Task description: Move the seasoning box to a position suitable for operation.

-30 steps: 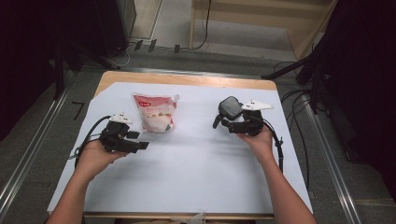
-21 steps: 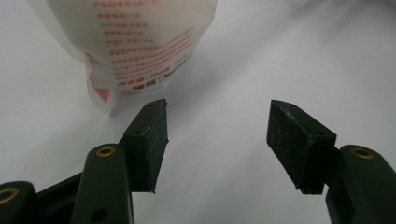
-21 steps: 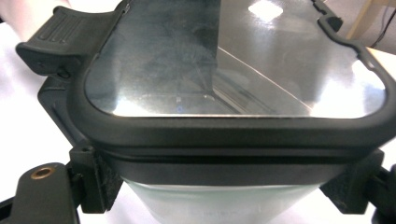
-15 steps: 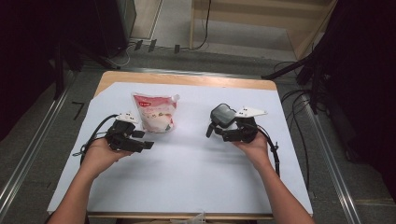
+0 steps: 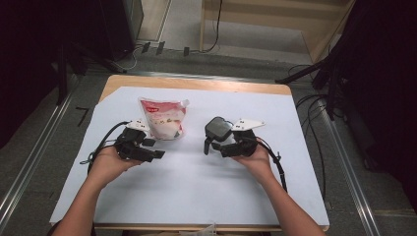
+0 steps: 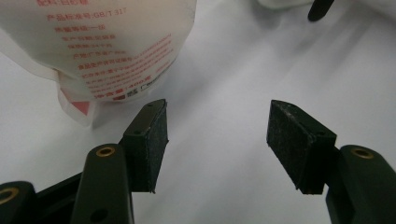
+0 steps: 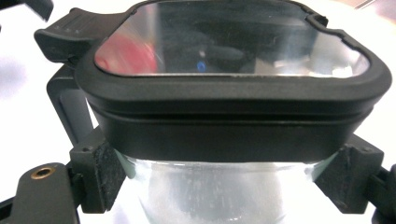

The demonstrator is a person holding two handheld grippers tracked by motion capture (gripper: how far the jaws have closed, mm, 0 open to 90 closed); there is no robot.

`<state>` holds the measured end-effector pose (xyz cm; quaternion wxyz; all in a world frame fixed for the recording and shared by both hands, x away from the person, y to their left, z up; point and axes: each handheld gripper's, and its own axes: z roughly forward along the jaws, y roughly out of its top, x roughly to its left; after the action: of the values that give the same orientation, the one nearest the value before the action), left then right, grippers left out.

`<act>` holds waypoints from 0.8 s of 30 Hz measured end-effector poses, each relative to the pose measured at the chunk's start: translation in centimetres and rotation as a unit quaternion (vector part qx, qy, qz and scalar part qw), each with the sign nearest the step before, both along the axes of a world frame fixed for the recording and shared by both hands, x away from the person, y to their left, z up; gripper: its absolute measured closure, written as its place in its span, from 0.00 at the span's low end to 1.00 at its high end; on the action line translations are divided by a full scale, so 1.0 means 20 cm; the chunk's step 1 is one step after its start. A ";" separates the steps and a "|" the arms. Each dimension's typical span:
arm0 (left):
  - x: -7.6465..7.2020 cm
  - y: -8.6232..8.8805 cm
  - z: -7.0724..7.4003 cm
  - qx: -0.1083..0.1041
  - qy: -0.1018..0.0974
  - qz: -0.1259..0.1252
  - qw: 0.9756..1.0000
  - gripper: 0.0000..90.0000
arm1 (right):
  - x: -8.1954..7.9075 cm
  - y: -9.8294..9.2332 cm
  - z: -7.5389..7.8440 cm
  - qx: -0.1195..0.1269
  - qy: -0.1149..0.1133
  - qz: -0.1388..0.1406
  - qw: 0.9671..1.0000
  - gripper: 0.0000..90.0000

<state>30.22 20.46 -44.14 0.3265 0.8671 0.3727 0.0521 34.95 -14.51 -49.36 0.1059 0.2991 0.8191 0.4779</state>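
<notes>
A white pouch [image 5: 162, 118] with red print lies on the white sheet, left of centre; its lower end shows close up [image 6: 107, 46] in the left gripper view. My left gripper [image 5: 155, 148] rests just below the pouch, pointing right, its jaws open [image 6: 217, 135] with bare sheet between the pads. My right gripper [image 5: 216, 140] points left and is shut on a clear jar [image 5: 218, 129] with a black clip lid. In the right gripper view the pads [image 7: 100, 175] press the jar's glass body [image 7: 224, 191] under the lid [image 7: 233, 93].
The white sheet [image 5: 196, 196] covers a wooden table whose bare edge [image 5: 196, 82] shows at the back. Cables [image 5: 314, 142] hang off the right side. Metal rails [image 5: 29, 162] run along the floor on both sides.
My right hand has carried the jar leftward, towards the pouch and the middle of the sheet. The left hand has stayed nearly where it was, jaws still open.
</notes>
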 end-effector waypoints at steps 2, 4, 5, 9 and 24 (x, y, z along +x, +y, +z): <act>0.00 0.00 0.00 0.001 0.002 0.000 1.000 0.44 | 0.00 0.02 -0.02 -0.003 0.007 0.003 1.000 0.17; 0.00 0.00 0.00 0.001 0.000 0.000 1.000 0.44 | -0.01 0.04 -0.05 -0.014 0.008 0.013 1.000 0.17; 0.00 0.00 0.00 0.002 0.004 -0.002 1.000 0.44 | -0.01 0.05 -0.06 -0.015 0.001 0.010 1.000 0.17; 0.00 0.00 0.00 0.001 0.004 -0.002 1.000 0.44 | -0.02 0.05 -0.07 -0.018 0.001 0.012 1.000 0.17; 0.00 -0.08 -0.02 -0.003 0.009 -0.019 1.000 0.43 | -0.06 0.04 -0.08 -0.035 -0.009 0.011 0.999 0.17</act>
<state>30.16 18.94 -44.45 0.3267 0.8734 0.3592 0.0375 33.82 -13.63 -51.00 0.1186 0.2816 0.8375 0.4531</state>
